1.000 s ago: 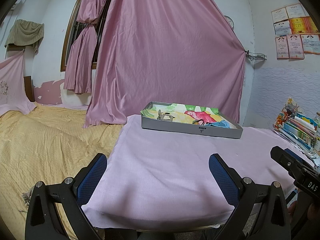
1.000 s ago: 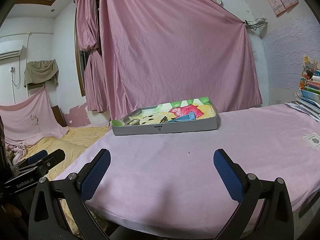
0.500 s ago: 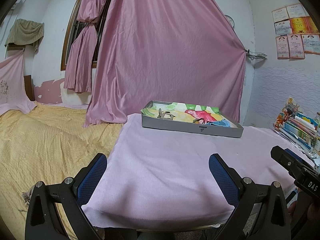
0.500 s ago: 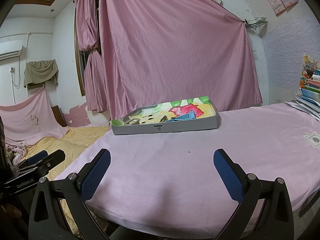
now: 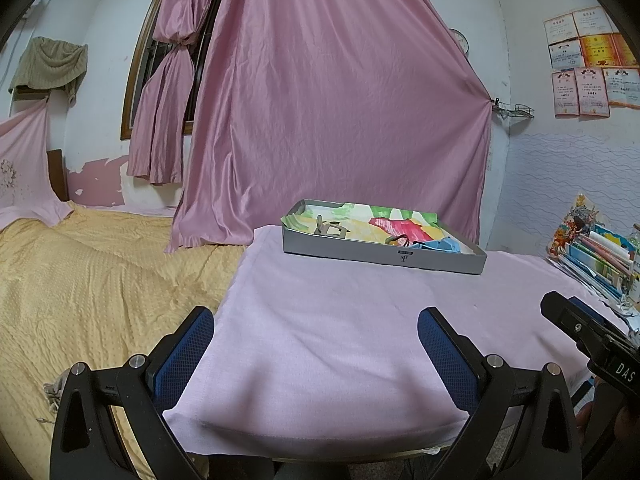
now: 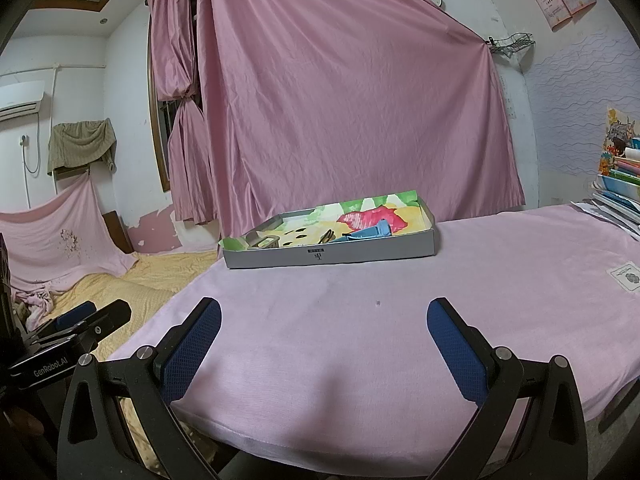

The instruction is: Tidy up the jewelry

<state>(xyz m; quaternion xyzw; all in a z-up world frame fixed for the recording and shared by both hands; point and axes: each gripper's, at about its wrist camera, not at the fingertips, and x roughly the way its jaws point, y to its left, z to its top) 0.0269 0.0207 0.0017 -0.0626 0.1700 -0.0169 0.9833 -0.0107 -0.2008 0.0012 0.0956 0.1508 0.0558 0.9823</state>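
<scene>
Pink cloth covers the table [image 5: 340, 340] in the left wrist view, and next to nothing has changed here over the last second: the grey tray [image 5: 380, 254] sits at the same place by the table's far edge, only a touch lower in the picture than before. The left gripper [image 5: 316, 344] hovers level over the near edge, aimed at the tray, its blue-padded fingers [image 5: 186, 354] spread wide with nothing between them. At the right border the black tip of the right gripper [image 5: 576, 328] pokes in, cut off by the frame. Inside the tray, on a bright painted lining, lie a beige openwork piece [image 5: 330, 229] toward the left end and a blue item [image 5: 438, 245] toward the right; a dark thin thing beside the blue one is too small to name. The tray's near wall hides the lower part of all of them.

Pink again fills the right wrist view, and it too matches the earlier pictures, the tray [image 6: 332, 254] unmoved near the far edge. The right gripper [image 6: 324, 344] is held low over the near edge, fingers [image 6: 456, 354] wide apart and empty. The left gripper [image 6: 76, 328] shows at the left border, half cut off. The blue item [image 6: 370, 232] and the beige piece [image 6: 262, 242] are visible in the tray; small dark bits between them cannot be made out.
</scene>
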